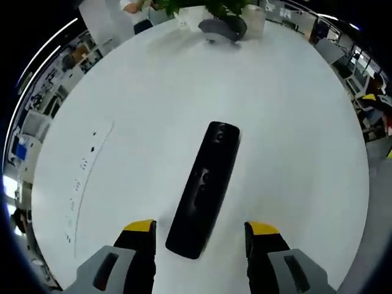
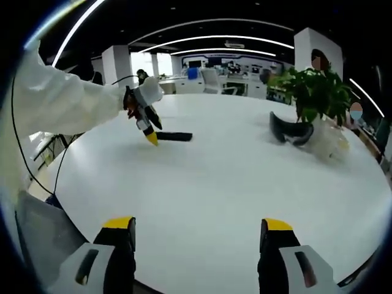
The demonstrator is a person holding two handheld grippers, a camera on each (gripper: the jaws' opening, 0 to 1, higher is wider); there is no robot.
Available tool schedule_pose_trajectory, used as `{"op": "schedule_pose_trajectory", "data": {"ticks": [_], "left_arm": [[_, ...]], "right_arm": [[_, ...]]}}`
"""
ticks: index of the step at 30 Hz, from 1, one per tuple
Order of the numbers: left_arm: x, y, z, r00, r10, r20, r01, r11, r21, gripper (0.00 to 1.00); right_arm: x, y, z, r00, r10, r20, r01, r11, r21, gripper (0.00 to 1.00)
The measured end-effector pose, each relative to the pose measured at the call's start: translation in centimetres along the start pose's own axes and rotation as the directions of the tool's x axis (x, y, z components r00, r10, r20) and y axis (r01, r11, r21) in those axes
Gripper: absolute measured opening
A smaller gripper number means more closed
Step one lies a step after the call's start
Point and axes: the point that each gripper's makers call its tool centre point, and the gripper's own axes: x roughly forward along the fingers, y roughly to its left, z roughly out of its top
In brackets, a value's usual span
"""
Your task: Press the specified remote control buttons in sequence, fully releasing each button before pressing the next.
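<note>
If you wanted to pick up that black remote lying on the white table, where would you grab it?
Probably across its near end, from above. The black remote lies flat, long and narrow, on the white table, and the left gripper has open jaws on either side of that end, wider than the body.

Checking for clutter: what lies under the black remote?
The remote lies flat on the bare white table, between the left gripper jaws. Anything beneath it is hidden.

Grey bodies on both grippers, left gripper (image 1: 200, 236) and right gripper (image 2: 199, 236); black jaws tipped yellow; the person's sleeve (image 2: 58, 98) is white.
</note>
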Motion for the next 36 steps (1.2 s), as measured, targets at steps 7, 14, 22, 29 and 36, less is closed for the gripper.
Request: {"op": "schedule_pose_trajectory", "data": {"ticks": [7, 14, 22, 29, 36], "left_arm": [[0.30, -0.13, 0.03, 0.998, -0.056, -0.017, 0.056, 0.998, 0.015, 0.60], [0.32, -0.18, 0.23, 0.996, -0.070, -0.058, 0.073, 0.996, 0.058, 0.61], [0.30, -0.34, 0.30, 0.996, -0.078, -0.043, 0.081, 0.993, 0.084, 0.57], [0.21, -0.79, 0.43, 0.995, -0.087, -0.057, 0.094, 0.986, 0.139, 0.45], [0.26, -0.40, 0.47, 0.993, -0.092, -0.072, 0.105, 0.971, 0.213, 0.28]], "right_arm": [[0.05, 0.06, -0.12, 1.000, 0.007, -0.005, -0.007, 1.000, 0.006, 0.82], [0.08, -0.06, -0.17, 1.000, 0.004, -0.008, -0.004, 1.000, 0.012, 0.82], [0.03, -0.09, -0.18, 1.000, 0.008, -0.006, -0.007, 1.000, 0.017, 0.81], [0.03, -0.21, 0.02, 1.000, 0.004, 0.004, -0.004, 1.000, 0.022, 0.80], [-0.03, -0.45, 0.18, 1.000, -0.005, 0.014, 0.004, 1.000, 0.028, 0.79]]}}
